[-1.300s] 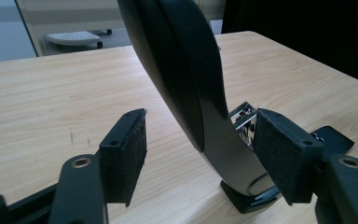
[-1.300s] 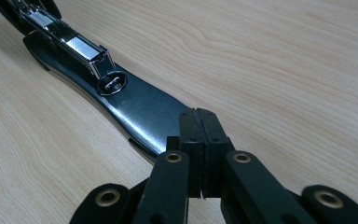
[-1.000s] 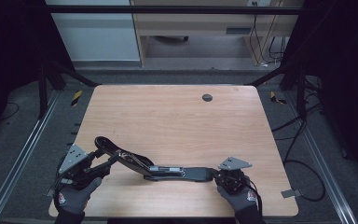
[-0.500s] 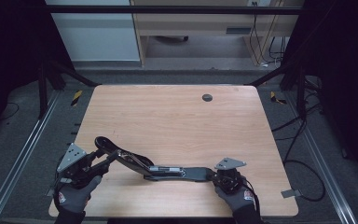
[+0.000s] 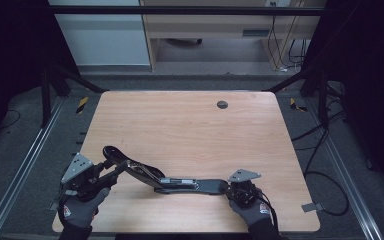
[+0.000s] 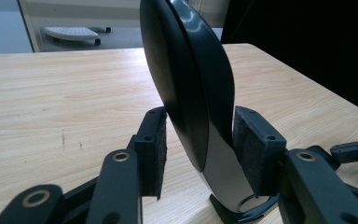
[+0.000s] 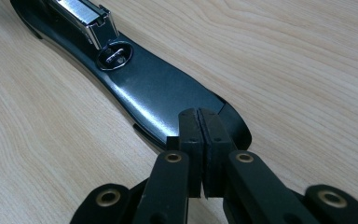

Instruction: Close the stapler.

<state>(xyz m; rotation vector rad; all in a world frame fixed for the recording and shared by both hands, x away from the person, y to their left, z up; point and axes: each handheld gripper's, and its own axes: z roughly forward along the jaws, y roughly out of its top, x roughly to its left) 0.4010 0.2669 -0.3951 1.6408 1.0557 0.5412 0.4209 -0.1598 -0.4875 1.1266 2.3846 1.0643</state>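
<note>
The left gripper (image 5: pixel 114 167) clamps the stapler's (image 5: pixel 180 184) raised top, near the desk's (image 5: pixel 190 130) front edge. The right gripper (image 7: pixel 200 154) has its fingers together over the base's tip, perhaps touching it; the pads hide the contact.

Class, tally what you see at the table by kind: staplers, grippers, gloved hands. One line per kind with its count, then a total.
Staplers: 1, the opened black stapler
Grippers: 2, left gripper and right gripper
Gloved hands: 2, left hand and right hand
Total: 5
</note>
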